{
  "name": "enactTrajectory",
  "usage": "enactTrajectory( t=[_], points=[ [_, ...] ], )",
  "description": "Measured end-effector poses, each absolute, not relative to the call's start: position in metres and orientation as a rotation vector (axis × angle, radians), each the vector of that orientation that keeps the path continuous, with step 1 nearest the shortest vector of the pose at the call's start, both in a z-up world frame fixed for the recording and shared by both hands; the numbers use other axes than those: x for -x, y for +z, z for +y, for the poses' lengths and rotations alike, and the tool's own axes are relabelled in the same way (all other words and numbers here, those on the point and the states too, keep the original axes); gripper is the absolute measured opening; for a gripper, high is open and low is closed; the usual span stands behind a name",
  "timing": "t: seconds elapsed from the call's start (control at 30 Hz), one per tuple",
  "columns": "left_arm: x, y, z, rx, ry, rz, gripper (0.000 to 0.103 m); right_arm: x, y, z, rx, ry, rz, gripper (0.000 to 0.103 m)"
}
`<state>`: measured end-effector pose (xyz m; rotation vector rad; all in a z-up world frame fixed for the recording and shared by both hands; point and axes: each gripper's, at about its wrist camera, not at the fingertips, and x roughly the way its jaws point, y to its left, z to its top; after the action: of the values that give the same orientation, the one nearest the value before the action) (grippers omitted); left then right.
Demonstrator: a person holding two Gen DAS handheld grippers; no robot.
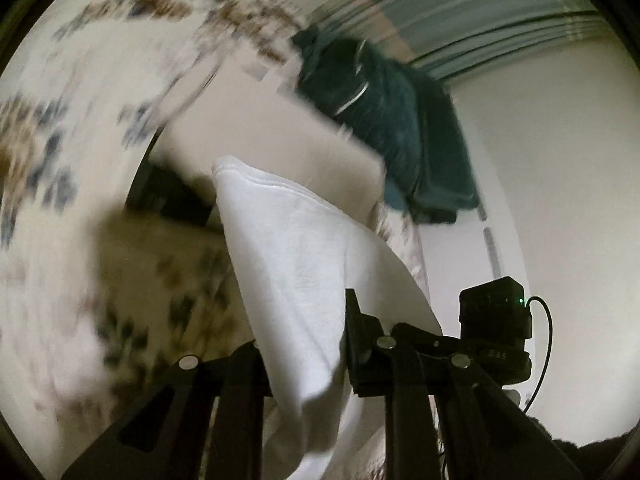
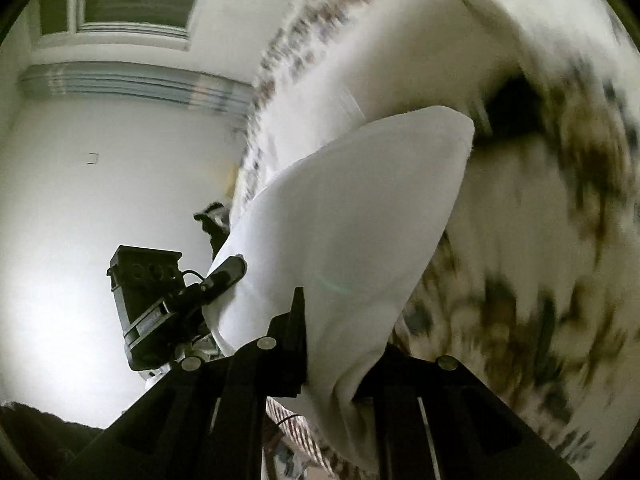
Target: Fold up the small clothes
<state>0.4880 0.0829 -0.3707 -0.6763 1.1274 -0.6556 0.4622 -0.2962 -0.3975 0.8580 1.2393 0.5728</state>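
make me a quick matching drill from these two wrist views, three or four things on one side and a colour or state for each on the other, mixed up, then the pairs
Things:
1. white garment
2. bedspread
3. dark bundle
4. left gripper

Colour or state:
A. teal green, heaped
B. shut on cloth
C. pale with a flower print, blurred
D. plain, lifted and hanging

Pairs: 1-D, 2-C, 3-A, 4-B

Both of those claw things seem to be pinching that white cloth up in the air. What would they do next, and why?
Probably lower it onto the floral bedspread. The left gripper and right gripper each pinch the white garment, which hangs lifted and bulging, so nothing can be creased until it lies flat.
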Motion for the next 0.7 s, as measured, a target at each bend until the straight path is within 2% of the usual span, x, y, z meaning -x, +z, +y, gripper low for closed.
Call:
enactTrajectory(
  t=[0.17, 0.33, 0.43, 0.53, 0.57, 0.6, 0.63, 0.67, 0.7],
  points=[
    [-0.58, -0.344, 0.066, 0.651, -0.649, 1.054, 0.015, -0.547, -0.36, -0.313, -0.824, 0.548, 1.158, 0.012],
    [-0.654, -0.391, 0.05, 0.611, -0.585, 1.12, 0.015, -0.625, -0.395, -0.329, -0.798, 0.488, 1.213, 0.012],
    [-0.667, -0.425, 0.046, 0.571, -0.539, 1.222, 0.018, -0.652, -0.418, -0.332, -0.745, 0.44, 1.299, 0.012],
    [-0.659, -0.424, 0.05, 0.547, -0.521, 1.221, 0.021, -0.662, -0.423, -0.331, -0.7, 0.437, 1.34, 0.014],
    [-0.653, -0.418, 0.052, 0.506, -0.478, 1.221, 0.029, -0.664, -0.421, -0.329, -0.663, 0.42, 1.365, 0.02],
    [-0.65, -0.413, 0.054, 0.489, -0.451, 1.218, 0.031, -0.664, -0.419, -0.329, -0.626, 0.39, 1.384, 0.027],
    [-0.644, -0.407, 0.056, 0.466, -0.409, 1.207, 0.033, -0.667, -0.418, -0.326, -0.581, 0.351, 1.399, 0.043],
    [-0.64, -0.405, 0.056, 0.442, -0.378, 1.205, 0.042, -0.667, -0.417, -0.328, -0.512, 0.278, 1.417, 0.055],
    [-0.634, -0.399, 0.056, 0.384, -0.316, 1.198, 0.049, -0.665, -0.415, -0.328, -0.462, 0.237, 1.421, 0.057]
  ],
)
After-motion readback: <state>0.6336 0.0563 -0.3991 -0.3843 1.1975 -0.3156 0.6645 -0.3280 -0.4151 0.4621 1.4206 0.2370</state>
